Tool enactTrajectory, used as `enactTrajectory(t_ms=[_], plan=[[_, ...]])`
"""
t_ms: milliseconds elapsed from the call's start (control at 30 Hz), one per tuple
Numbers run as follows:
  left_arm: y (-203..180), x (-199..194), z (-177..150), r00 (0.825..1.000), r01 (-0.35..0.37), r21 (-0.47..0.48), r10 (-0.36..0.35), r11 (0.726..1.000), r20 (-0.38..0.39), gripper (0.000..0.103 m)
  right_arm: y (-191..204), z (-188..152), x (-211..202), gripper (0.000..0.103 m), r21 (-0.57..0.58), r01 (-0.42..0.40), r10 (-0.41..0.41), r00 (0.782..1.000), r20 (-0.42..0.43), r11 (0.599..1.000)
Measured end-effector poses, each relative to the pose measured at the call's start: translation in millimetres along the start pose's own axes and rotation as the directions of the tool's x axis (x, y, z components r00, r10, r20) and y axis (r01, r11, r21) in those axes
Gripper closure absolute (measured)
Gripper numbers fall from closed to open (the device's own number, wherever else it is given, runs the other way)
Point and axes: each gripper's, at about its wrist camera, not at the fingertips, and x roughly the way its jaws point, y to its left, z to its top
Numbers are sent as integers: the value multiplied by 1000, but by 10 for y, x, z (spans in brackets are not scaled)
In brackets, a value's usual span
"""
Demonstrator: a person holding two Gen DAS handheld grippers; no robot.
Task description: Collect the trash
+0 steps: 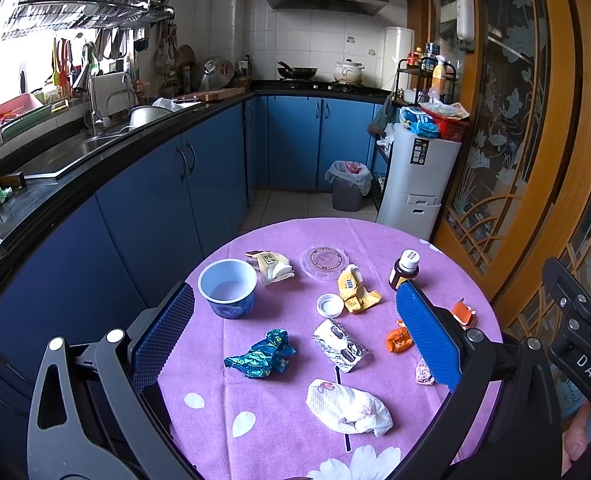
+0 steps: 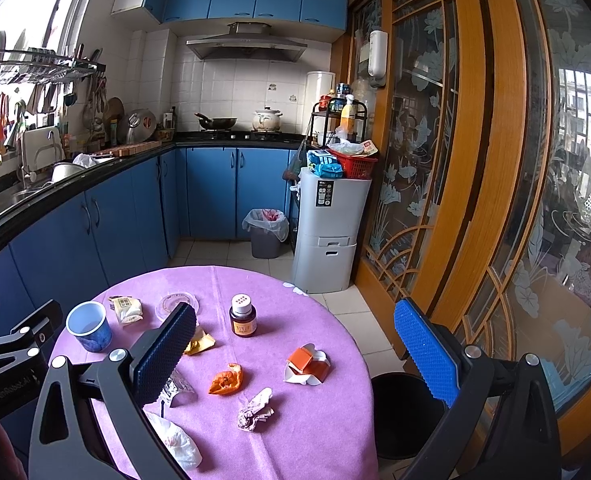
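Note:
A round table with a purple cloth (image 1: 279, 432) carries scattered trash. A blue foil wrapper (image 1: 261, 356), a silver wrapper (image 1: 341, 346), a crumpled white tissue (image 1: 349, 408), a yellow wrapper (image 1: 355, 290), a white cap (image 1: 330, 305), a clear lid (image 1: 324, 262) and a blue cup (image 1: 228, 288) lie before my left gripper (image 1: 291, 336), which hangs open above them. My right gripper (image 2: 295, 352) is open over an orange peel (image 2: 226, 380), an orange carton (image 2: 307, 364), a crumpled wrapper (image 2: 255, 406) and a brown bottle (image 2: 242, 316). Neither gripper holds anything.
A black bin (image 2: 405, 412) stands on the floor just right of the table. A grey bin with a white liner (image 2: 265, 232) sits by the blue cabinets (image 2: 211, 188) at the far end. A white drawer unit (image 2: 329, 232) and a wooden glass door (image 2: 475, 160) line the right.

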Motion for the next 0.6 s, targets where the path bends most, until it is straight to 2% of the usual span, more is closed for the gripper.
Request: enactTrajectory(t_ms=[600], plan=[[1,-7,-16,1000,0,-2,0,1000,-4,3,15,0,-25,6,-1,-2,2,1000,-1,1000]])
